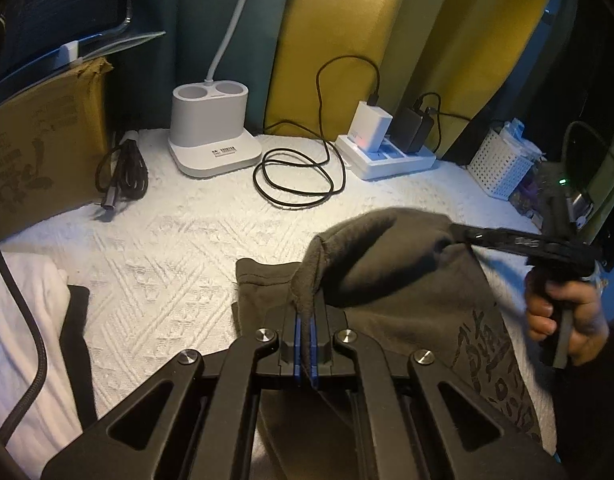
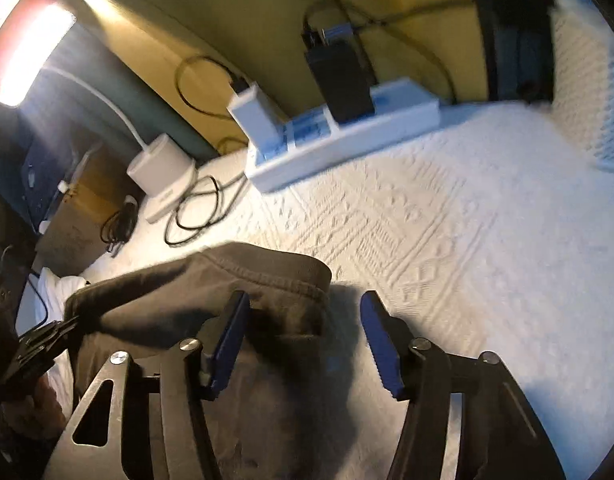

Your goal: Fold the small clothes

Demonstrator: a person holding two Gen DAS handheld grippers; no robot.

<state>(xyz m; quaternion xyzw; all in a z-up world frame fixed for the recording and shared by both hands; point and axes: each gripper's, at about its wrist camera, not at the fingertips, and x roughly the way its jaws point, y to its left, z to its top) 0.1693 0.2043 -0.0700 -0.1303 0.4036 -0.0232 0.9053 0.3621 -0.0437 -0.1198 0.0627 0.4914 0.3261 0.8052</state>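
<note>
A dark grey-brown garment (image 1: 395, 280) with a printed pattern lies on the white textured bedspread (image 1: 167, 248). My left gripper (image 1: 305, 346) is shut on a raised fold of its edge, and the cloth rises from between the blue pads. A hand (image 1: 563, 316) holds my right gripper (image 1: 457, 236) at the garment's far right side. In the right wrist view the right gripper (image 2: 305, 344) stands open astride the garment's hemmed edge (image 2: 283, 280). Its left pad (image 2: 231, 344) is over the cloth and its right pad (image 2: 381, 348) is apart from it over the bedspread. The left gripper (image 2: 47, 336) shows at the left edge.
At the back stand a white lamp base (image 1: 211, 132), a coiled black cable (image 1: 295, 176) and a white power strip (image 1: 387, 152) with chargers. A cardboard box (image 1: 39, 140) is at the left, a white basket (image 1: 499, 164) at the right, and white bedding (image 1: 23, 320) at the near left.
</note>
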